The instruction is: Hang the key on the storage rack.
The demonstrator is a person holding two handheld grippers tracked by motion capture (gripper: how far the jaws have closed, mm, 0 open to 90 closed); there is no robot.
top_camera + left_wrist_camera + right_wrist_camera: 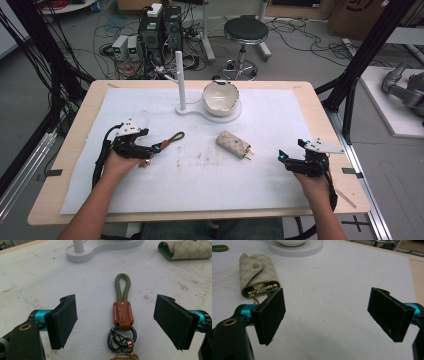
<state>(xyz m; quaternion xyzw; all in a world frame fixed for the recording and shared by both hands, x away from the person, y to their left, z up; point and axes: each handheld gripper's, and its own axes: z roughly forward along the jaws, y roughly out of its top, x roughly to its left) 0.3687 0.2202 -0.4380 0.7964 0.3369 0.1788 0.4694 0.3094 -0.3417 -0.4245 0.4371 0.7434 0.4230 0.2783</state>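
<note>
A keychain (123, 312) with an olive cord loop, a brown leather tab and dark metal rings lies flat on the white mat; the high view shows the keychain (170, 140) left of centre. My left gripper (150, 150) is open, its jaws standing wide on either side of the leather tab without touching it. A beige patterned key pouch (233, 143) with gold clips at its open end lies right of centre. My right gripper (281, 156) is open over bare mat, with the key pouch (257, 272) to its left and farther off.
A white stand (206, 111) with an upright post (180, 80) and a white bowl (220, 96) sits at the back of the white mat (200, 175). The wooden table edge (330, 130) borders the mat. A stool (245, 31) and cables are on the floor behind.
</note>
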